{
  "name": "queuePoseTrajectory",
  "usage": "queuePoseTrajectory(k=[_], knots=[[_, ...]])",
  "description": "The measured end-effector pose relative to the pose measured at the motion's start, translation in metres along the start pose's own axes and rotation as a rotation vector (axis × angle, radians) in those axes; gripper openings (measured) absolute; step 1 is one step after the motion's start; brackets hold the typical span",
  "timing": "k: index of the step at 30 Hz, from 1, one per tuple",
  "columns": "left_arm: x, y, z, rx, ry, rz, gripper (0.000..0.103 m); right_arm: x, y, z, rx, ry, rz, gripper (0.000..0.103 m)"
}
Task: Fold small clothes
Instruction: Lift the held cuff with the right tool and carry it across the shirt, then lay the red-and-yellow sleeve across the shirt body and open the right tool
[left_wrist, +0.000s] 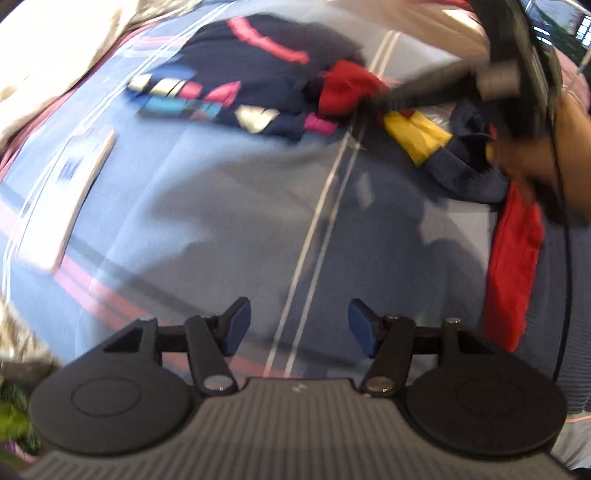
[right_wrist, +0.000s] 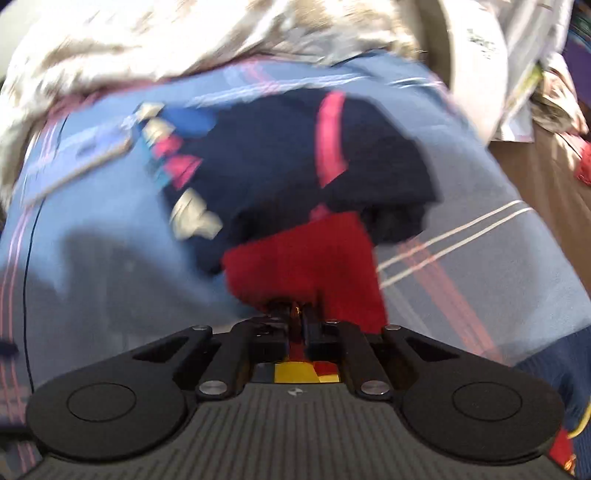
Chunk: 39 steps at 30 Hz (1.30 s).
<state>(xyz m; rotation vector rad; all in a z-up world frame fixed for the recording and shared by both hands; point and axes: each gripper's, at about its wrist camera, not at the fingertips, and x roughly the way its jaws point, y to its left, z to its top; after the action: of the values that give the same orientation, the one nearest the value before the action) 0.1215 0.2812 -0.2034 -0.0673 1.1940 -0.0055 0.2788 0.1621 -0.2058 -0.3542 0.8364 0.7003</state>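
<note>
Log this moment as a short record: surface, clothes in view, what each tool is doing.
surface: blue striped bedsheet
folded item: navy garment with pink stripe and coloured patches, lying on the sheet
worked item: red, yellow and navy garment, bunched beside the navy one
left tool: open, nothing between its pads, over bare sheet
right tool: shut on the red cloth of the bunched garment
other: pale flat card-like thing on the sheet, blurred
</note>
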Motion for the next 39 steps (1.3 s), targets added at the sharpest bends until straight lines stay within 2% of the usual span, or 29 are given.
queuePoseTrajectory(k=[2,4,8,9,11,13,16,20,22,23,24,26,28,30,32,35,37,39], knots=[[0.001,-0.010,0.018,0.037,-0.027,-0.031,0.058,-0.023,-0.033,0.021,0.113,-0.079,0.015,0.011],[0.000,-0.025,0.034,0.072,-0.062,-0.060,0.058,-0.065,-0.072,0.036,0.245,-0.191,0.053,0.011],[-0.009,-0.064,0.060,0.129,-0.126,-0.126,0.059,-0.187,-0.148,0.045,0.374,-0.414,0.143,0.012],[-0.011,-0.073,0.064,0.145,-0.138,-0.135,0.059,-0.222,-0.165,0.045,0.391,-0.454,0.142,0.012],[-0.014,-0.094,0.072,0.173,-0.156,-0.159,0.060,-0.291,-0.191,0.039,0.386,-0.522,0.121,0.012],[-0.017,-0.117,0.080,0.201,-0.174,-0.182,0.060,-0.347,-0.212,0.025,0.379,-0.573,0.064,0.012],[-0.017,-0.155,0.090,0.255,-0.185,-0.217,0.060,-0.388,-0.237,-0.021,0.424,-0.522,-0.109,0.013],[-0.013,-0.200,0.096,0.299,-0.173,-0.250,0.060,-0.381,-0.264,-0.121,0.643,-0.419,-0.212,0.013],[-0.009,-0.220,0.094,0.343,-0.167,-0.253,0.061,-0.361,-0.260,-0.167,0.652,-0.368,-0.245,0.015],[-0.006,-0.230,0.092,0.365,-0.158,-0.254,0.061,-0.348,-0.253,-0.189,0.636,-0.352,-0.235,0.016],[-0.003,-0.238,0.090,0.384,-0.149,-0.256,0.061,-0.334,-0.245,-0.208,0.637,-0.319,-0.204,0.024],[0.004,-0.253,0.087,0.415,-0.128,-0.255,0.061,-0.304,-0.234,-0.242,0.664,-0.230,-0.173,0.033],[0.007,-0.264,0.085,0.435,-0.123,-0.257,0.061,-0.292,-0.217,-0.274,0.732,-0.171,-0.164,0.035],[0.010,-0.273,0.084,0.454,-0.112,-0.256,0.061,-0.290,-0.209,-0.286,0.820,-0.123,-0.172,0.040],[0.014,-0.279,0.086,0.463,-0.106,-0.254,0.061,-0.298,-0.208,-0.288,0.846,-0.104,-0.185,0.041],[0.017,-0.285,0.087,0.482,-0.098,-0.252,0.061,-0.310,-0.221,-0.285,0.866,-0.093,-0.253,0.049],[0.017,-0.287,0.088,0.488,-0.096,-0.251,0.061,-0.316,-0.235,-0.281,0.874,-0.128,-0.288,0.063],[0.017,-0.290,0.089,0.494,-0.093,-0.252,0.061,-0.316,-0.255,-0.281,0.901,-0.130,-0.323,0.084]])
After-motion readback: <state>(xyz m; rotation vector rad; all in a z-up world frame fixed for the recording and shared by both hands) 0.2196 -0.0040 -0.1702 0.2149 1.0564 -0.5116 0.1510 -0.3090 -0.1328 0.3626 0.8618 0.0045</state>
